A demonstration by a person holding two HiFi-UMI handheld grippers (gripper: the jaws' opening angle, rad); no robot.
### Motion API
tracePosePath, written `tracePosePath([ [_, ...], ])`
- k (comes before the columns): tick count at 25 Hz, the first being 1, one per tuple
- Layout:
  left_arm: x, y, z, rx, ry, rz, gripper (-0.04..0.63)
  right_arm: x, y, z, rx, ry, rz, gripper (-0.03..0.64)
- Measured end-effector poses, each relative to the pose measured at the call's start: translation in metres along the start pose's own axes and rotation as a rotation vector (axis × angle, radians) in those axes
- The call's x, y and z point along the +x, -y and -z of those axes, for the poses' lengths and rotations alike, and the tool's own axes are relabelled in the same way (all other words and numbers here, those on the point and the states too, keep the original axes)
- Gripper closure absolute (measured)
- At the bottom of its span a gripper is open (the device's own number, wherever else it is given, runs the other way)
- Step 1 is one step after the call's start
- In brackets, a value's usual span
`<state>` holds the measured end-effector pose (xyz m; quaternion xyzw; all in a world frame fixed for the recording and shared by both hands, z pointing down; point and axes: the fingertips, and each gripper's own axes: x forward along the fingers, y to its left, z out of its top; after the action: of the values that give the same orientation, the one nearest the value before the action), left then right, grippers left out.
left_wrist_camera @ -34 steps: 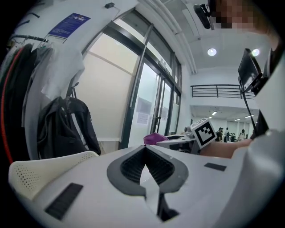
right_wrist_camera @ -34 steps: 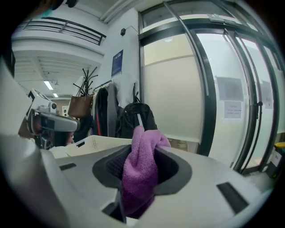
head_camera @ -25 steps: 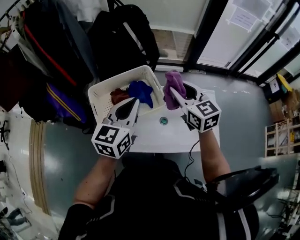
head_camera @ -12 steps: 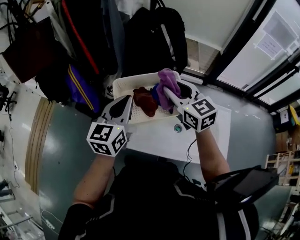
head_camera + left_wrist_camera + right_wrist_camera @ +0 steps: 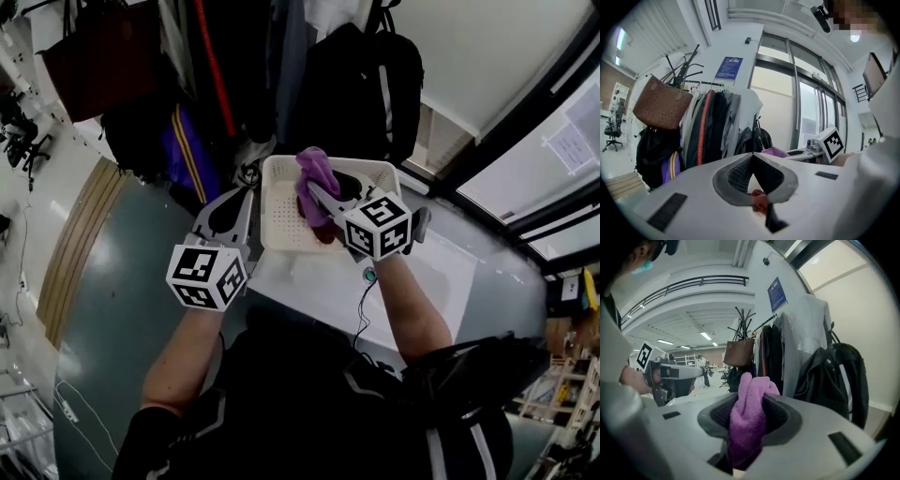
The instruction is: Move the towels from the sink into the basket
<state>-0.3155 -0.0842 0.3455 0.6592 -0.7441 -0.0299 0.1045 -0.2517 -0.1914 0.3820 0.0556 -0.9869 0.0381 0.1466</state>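
Note:
My right gripper (image 5: 317, 194) is shut on a purple towel (image 5: 313, 174) and holds it above the white basket (image 5: 278, 220). In the right gripper view the purple towel (image 5: 746, 416) fills the gap between the pads of that gripper (image 5: 749, 399). A dark red towel (image 5: 324, 232) lies in the basket, partly hidden under the right gripper. My left gripper (image 5: 246, 194) hovers at the basket's left rim, shut and empty; its tips meet in the left gripper view (image 5: 752, 154). The white sink (image 5: 309, 281) with its drain (image 5: 370, 275) is nearer to me.
Behind the basket stands a coat rack with jackets, a black backpack (image 5: 366, 84) and a brown bag (image 5: 98, 56). Dark-framed windows (image 5: 553, 159) run along the right. Grey floor (image 5: 122, 272) lies to the left of the sink.
Both grippers have swung left from the sink to the basket. The purple towel went with the right gripper and now hangs over the basket. The left gripper moved off to the basket's left rim.

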Motion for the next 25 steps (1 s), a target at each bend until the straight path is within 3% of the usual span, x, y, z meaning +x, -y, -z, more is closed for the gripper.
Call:
tracePosePath([
  [10, -0.003, -0.044, 0.034, -0.035, -0.063, -0.073, 0.589, 0.099, -0.012, 0.097, -0.001, -0.274, -0.095, 0.471],
  [19, -0.003, -0.063, 0.069, -0.059, -0.132, -0.087, 0.589, 0.149, 0.001, 0.195, -0.007, -0.535, -0.077, 0.469],
  [25, -0.009, -0.071, 0.086, -0.085, -0.160, -0.082, 0.589, 0.156, 0.013, 0.237, -0.035, -0.645, -0.036, 0.468],
])
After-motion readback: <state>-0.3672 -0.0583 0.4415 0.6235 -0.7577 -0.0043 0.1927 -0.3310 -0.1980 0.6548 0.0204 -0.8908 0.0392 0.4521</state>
